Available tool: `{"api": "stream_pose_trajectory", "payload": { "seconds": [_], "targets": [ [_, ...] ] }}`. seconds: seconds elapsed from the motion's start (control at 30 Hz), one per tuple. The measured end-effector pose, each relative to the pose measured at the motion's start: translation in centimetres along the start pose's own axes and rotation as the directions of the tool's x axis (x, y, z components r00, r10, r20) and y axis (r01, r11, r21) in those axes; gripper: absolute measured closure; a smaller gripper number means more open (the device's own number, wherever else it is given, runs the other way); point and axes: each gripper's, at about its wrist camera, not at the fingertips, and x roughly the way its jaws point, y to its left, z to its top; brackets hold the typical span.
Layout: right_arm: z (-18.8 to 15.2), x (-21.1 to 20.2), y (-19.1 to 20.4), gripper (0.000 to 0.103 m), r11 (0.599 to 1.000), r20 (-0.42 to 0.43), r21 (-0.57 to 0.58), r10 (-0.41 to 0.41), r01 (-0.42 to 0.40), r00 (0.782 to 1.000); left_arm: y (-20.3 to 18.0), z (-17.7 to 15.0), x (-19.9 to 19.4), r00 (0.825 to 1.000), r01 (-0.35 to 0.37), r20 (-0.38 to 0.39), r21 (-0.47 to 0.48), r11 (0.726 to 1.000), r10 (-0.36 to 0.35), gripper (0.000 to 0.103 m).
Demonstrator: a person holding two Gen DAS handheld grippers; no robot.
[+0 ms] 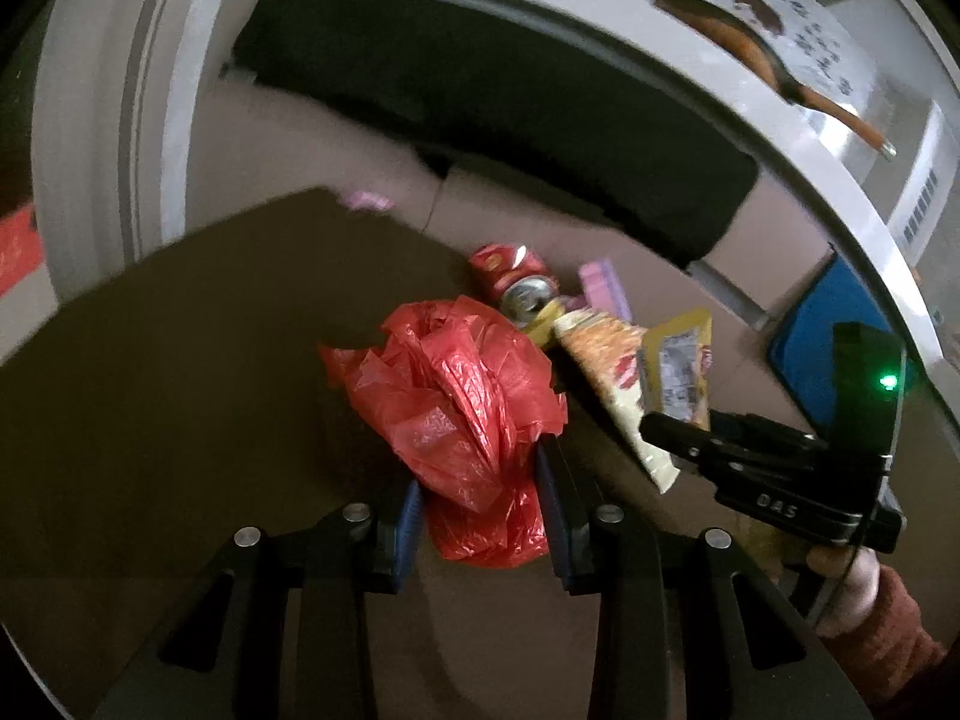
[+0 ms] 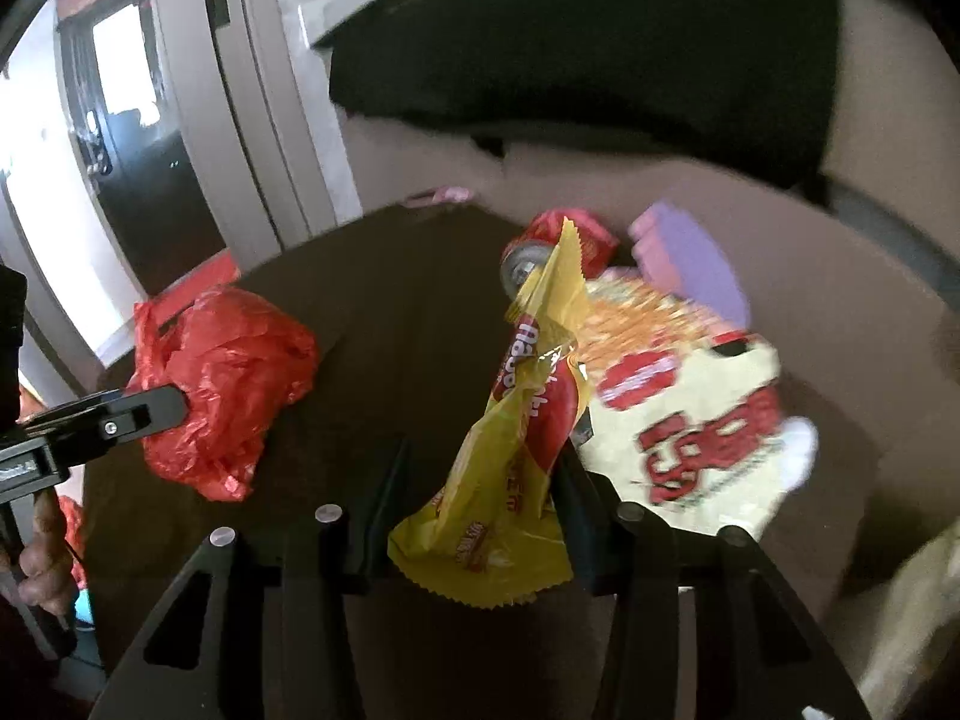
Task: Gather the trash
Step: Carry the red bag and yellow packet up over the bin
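Cream packet [image 2: 684,414] print blurred, perhaps unreadable; red can [image 2: 576,240] half-hidden.

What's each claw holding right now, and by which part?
Left claw: the red plastic bag, pinched at its bunched lower end. Right claw: the yellow snack wrapper, gripped across its lower half; its top sticks up free.

Plastic bag [image 1: 462,414] sits between the fingers of the left gripper [image 1: 480,510], over the dark tabletop [image 1: 180,360]. Snack wrapper [image 2: 510,468] stands between the fingers of the right gripper [image 2: 474,516] — right of the bag. Large snack packet [image 2: 690,420] lies just right of the wrapper, near the tabletop's right edge. Can [image 2: 564,240] lies on its side at the far edge, behind the wrapper — flat box [image 2: 690,258] just right of it.
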Motion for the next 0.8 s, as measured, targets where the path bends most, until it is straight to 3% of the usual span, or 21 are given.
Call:
{"api": "stream_pose_trajectory", "payload": {
  "seconds": [0.33, 0.5, 0.8],
  "targets": [
    [0.4, -10.5, -2.2, 0.060, 0.994, 0.160, 0.021, -0.108, 0.106, 0.981, -10.2, 1.7, -2.9, 0.993, 0.023, 0.113, 0.191, 0.981, -0.045, 0.068],
    [-0.6, -15.8, -4.0, 0.060, 0.984, 0.236, 0.046, -0.177, 0.171, 0.955, -16.3, 1.8, -4.2, 0.983, 0.051, 0.156, 0.289, 0.956, -0.100, 0.068],
    [-3.2, -25.1, -8.8, 0.060, 0.944, 0.332, 0.169, -0.324, 0.282, 0.886, -26.3, 0.9, -5.6, 0.956, 0.151, 0.167, 0.429, 0.890, -0.242, 0.068]
  ]
}}
